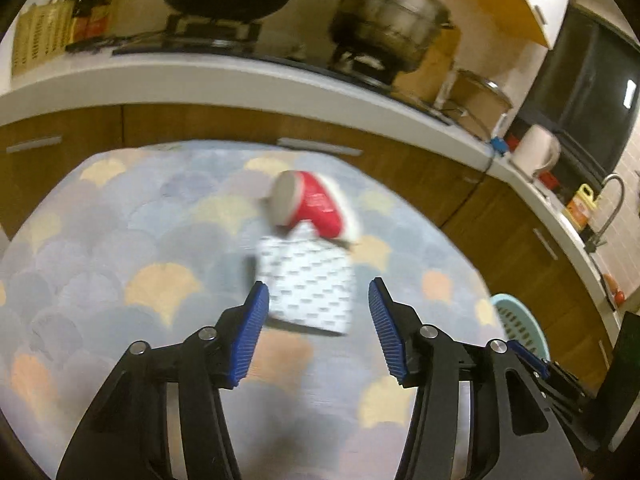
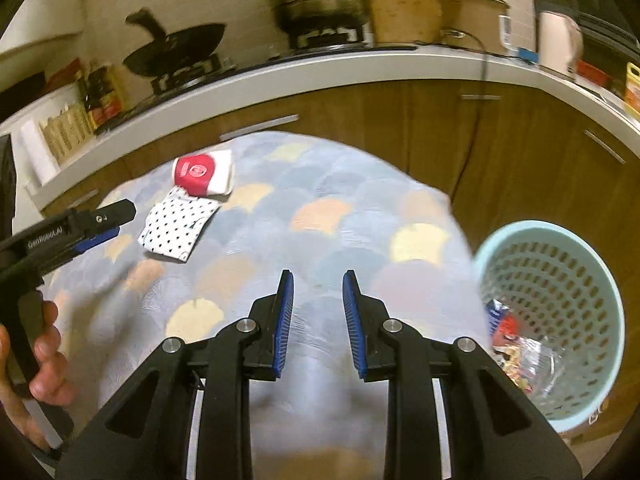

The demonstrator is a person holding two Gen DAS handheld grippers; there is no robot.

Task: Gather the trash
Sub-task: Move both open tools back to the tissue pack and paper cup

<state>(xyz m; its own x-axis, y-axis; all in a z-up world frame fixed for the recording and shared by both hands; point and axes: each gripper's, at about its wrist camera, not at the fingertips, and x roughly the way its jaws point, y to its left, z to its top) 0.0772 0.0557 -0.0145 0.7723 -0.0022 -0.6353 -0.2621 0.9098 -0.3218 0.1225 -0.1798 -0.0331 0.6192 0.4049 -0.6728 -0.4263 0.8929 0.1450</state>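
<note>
Left gripper [image 1: 316, 300] spread, empty, aimed at dotted paper packet [image 1: 308, 284] lying on scallop-pattern cloth [image 1: 120, 240], touching red-and-white cup [image 1: 310, 210]. Packet looks light, crushable, probably flat; pinch across its near edge. Right gripper [image 2: 318, 288] slightly parted, empty, beside mint basket [image 2: 560, 264].

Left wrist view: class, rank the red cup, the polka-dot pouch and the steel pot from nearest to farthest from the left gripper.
1. Polka-dot pouch, on the cloth between the fingers.
2. Red cup, lying just beyond it.
3. Steel pot, back on the stove.
</note>
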